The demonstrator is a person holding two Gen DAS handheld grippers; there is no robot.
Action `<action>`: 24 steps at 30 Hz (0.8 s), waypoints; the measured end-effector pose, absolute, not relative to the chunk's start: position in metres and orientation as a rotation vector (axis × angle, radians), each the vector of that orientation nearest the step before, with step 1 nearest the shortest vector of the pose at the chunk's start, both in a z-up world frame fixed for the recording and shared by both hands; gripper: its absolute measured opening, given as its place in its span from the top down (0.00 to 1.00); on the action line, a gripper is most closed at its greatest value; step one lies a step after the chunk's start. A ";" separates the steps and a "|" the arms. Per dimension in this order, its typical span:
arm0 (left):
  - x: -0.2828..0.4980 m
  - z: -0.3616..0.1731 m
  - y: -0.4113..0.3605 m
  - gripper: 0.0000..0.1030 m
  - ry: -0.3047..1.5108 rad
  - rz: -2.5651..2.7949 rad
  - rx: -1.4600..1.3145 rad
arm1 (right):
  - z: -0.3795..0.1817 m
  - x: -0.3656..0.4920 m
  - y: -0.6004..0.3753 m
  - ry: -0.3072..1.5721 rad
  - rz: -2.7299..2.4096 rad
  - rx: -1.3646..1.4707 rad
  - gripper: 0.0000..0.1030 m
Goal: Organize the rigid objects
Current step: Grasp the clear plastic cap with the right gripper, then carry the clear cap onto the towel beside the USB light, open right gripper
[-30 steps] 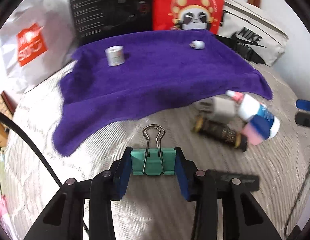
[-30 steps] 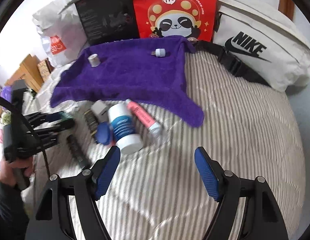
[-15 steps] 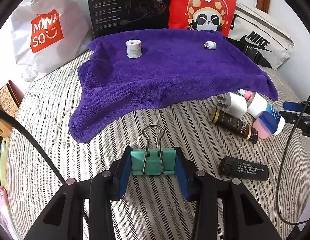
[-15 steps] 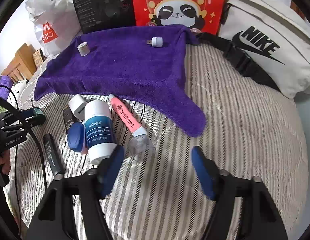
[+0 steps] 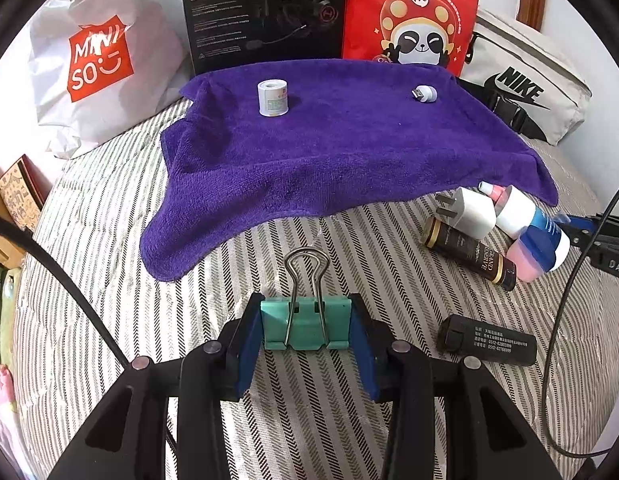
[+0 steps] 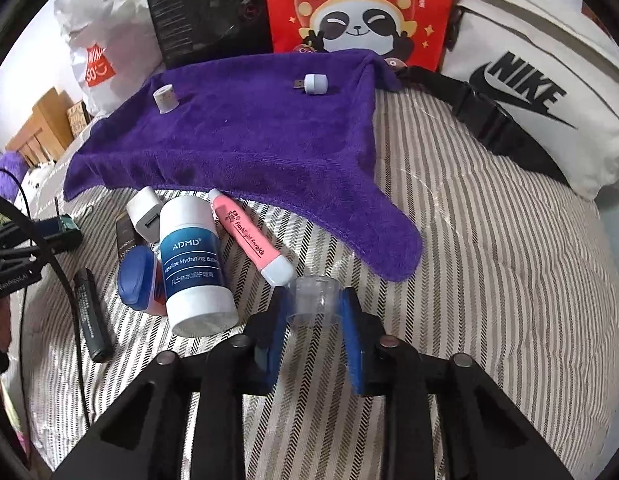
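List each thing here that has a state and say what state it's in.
left gripper: shut on green binder clip
right gripper: jaws closing around clear cap
pink tube: lying down, uncapped
white balm bottle: lying down
tape roll: upright on purple towel

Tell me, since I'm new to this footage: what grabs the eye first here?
The purple towel spread over the striped bed, backed by a red panda bag. Up close, the left gripper clamps a green binder clip, while the right gripper is closing on a clear plastic cap beside a cluster of toiletry bottles.
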State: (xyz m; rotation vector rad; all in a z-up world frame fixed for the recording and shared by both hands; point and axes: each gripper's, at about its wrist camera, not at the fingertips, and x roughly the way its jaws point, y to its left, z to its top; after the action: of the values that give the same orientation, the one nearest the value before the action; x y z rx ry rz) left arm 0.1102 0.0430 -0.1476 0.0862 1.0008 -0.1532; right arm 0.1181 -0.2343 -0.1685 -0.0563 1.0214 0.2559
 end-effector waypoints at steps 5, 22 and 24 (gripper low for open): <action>0.107 -0.149 0.044 0.62 0.992 -0.139 0.077 | -0.162 0.112 -0.238 1.028 0.247 -0.036 0.74; 0.102 -0.136 0.062 0.62 1.008 -0.155 -0.007 | -0.154 0.111 -0.244 1.047 0.266 0.030 0.74; 0.101 -0.133 0.064 0.62 1.005 -0.152 -0.008 | -0.150 0.111 -0.244 1.044 0.273 0.033 0.74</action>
State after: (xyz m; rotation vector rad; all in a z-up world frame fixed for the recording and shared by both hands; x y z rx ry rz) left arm 0.1011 0.0637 -0.1326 -0.0084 1.0052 -0.1517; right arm 0.1113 -0.2440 -0.1501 0.0328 1.0440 0.2728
